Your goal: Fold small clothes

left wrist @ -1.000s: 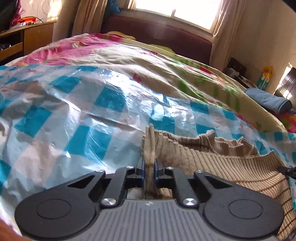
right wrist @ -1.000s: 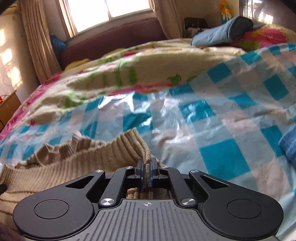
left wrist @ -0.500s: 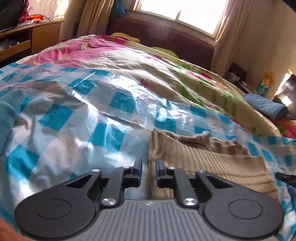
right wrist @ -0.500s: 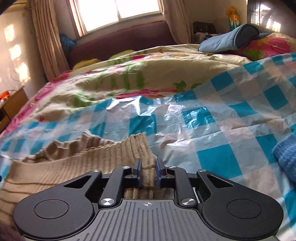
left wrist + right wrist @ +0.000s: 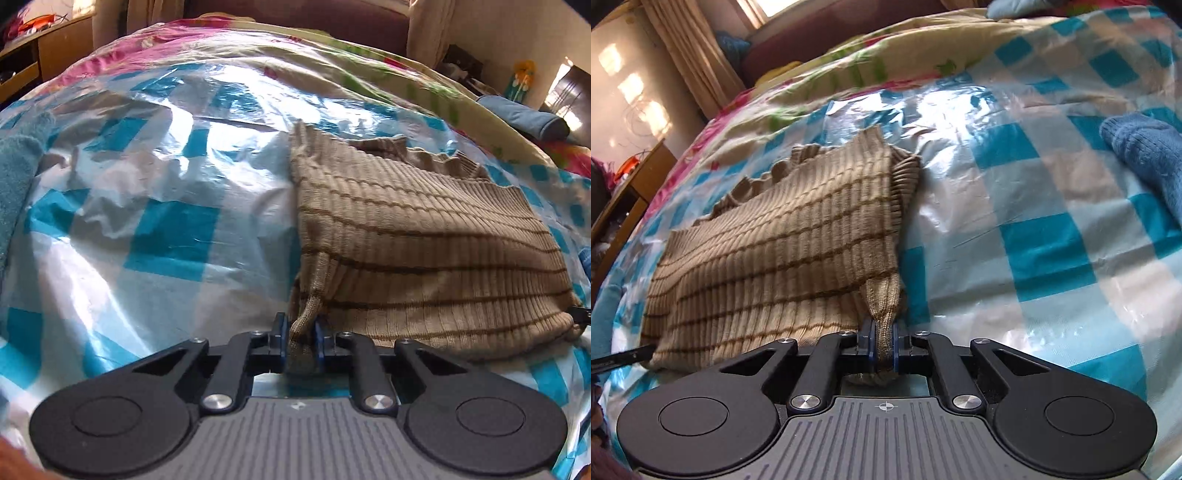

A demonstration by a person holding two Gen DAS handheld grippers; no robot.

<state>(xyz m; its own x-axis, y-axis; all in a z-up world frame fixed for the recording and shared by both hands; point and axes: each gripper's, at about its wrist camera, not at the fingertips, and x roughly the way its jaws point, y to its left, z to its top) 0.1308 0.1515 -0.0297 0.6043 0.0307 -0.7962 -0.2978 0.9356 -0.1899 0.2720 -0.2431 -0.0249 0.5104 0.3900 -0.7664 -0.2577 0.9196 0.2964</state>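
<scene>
A tan ribbed sweater with thin brown stripes lies flat on the blue-and-white checked plastic sheet over the bed. My left gripper is shut on its near left corner, where the knit is bunched into a ridge between the blue pads. In the right wrist view the same sweater spreads to the left, and my right gripper is shut on its near right corner. The ruffled neckline lies at the far edge. Each view shows a dark finger tip of the other gripper at the sweater's far side.
A teal cloth lies at the sheet's left edge, a blue knit garment at the right. Beyond the sheet is a floral quilt, a rolled blue cushion and a wooden cabinet at the far left.
Both grippers let go of the sweater's far corners, opened, drew back toward me along its sides, and closed on its near corners. The sweater now lies flat.
</scene>
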